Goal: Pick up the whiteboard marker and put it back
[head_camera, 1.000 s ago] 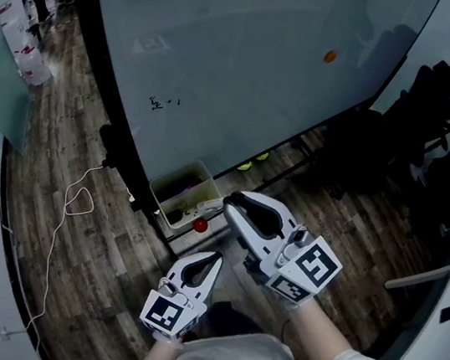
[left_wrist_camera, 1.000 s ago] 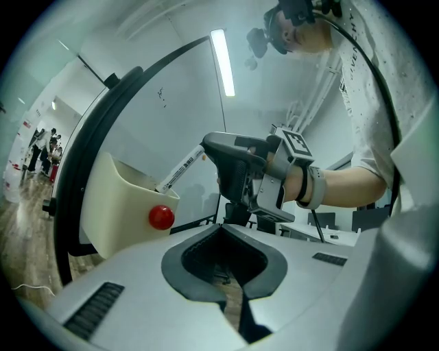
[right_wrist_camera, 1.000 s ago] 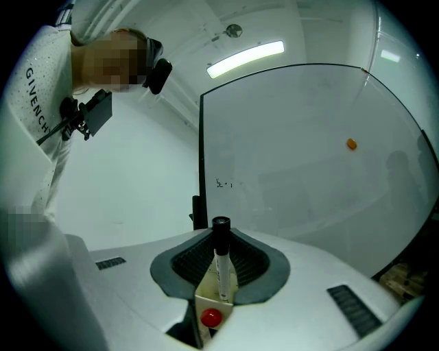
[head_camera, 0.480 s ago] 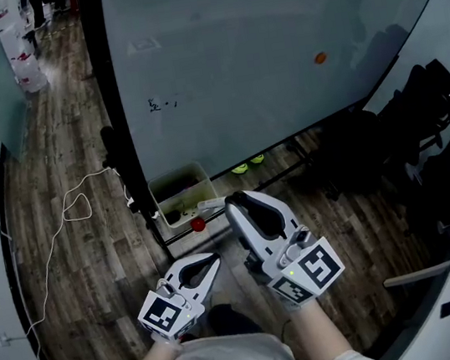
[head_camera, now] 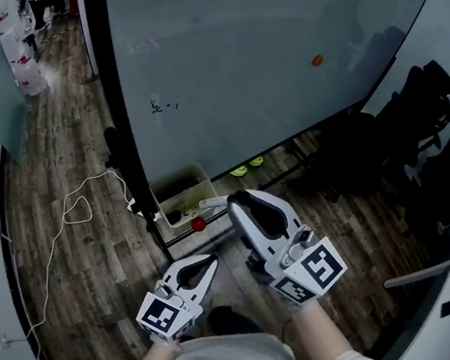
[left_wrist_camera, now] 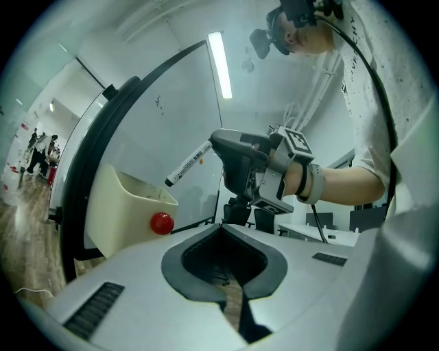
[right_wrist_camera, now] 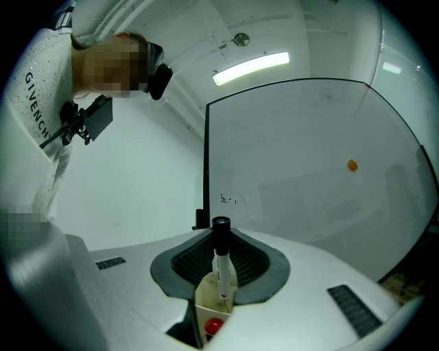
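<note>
Right claw: clamped on the whiteboard marker, which sticks out leftward.
Marker spot: just above the cream bin's near right corner, clear of its rim.
Bin: at the whiteboard's bottom left corner; dark and greenish bits inside, too small to name; red knob on front.
Left claw: tips together, empty.
Nearby: black stand post left of the bin.
Room: white cable along the floor's left side, black chairs at right.

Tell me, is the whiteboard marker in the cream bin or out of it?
Out. The whiteboard marker is clamped in the right gripper, its black cap hanging above the cream bin rim, not inside.
</note>
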The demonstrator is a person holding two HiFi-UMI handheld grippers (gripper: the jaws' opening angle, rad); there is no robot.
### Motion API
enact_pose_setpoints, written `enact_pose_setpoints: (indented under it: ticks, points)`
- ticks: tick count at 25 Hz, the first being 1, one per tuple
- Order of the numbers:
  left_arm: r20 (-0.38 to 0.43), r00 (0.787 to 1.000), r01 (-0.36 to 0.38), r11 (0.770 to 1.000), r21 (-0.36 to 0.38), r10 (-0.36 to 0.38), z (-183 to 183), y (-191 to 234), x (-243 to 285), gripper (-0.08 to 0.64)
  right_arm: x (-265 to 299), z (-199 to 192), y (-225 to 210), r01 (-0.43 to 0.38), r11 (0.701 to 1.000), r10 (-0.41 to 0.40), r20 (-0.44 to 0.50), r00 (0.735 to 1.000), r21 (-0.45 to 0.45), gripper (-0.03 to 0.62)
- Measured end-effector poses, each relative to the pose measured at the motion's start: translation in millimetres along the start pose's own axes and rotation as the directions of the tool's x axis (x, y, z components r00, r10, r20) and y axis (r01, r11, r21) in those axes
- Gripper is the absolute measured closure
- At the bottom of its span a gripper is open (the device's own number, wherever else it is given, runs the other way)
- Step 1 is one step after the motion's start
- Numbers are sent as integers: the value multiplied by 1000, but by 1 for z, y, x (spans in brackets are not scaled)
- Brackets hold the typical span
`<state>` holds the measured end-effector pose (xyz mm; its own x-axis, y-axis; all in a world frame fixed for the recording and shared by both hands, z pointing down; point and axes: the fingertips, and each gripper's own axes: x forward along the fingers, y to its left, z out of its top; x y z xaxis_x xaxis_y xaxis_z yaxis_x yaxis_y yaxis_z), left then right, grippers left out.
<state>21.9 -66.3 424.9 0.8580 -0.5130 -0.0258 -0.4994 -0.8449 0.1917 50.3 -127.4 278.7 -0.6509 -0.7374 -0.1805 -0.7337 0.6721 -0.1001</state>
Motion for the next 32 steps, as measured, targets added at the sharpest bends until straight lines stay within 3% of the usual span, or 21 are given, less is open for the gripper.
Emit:
enact_pose_setpoints:
  ticks: [32]
  points:
    - [23, 1000, 21, 1000, -16, -21, 2, 0, -6, 545, -4, 13, 5, 21, 1000, -21, 20, 1000, -14, 512]
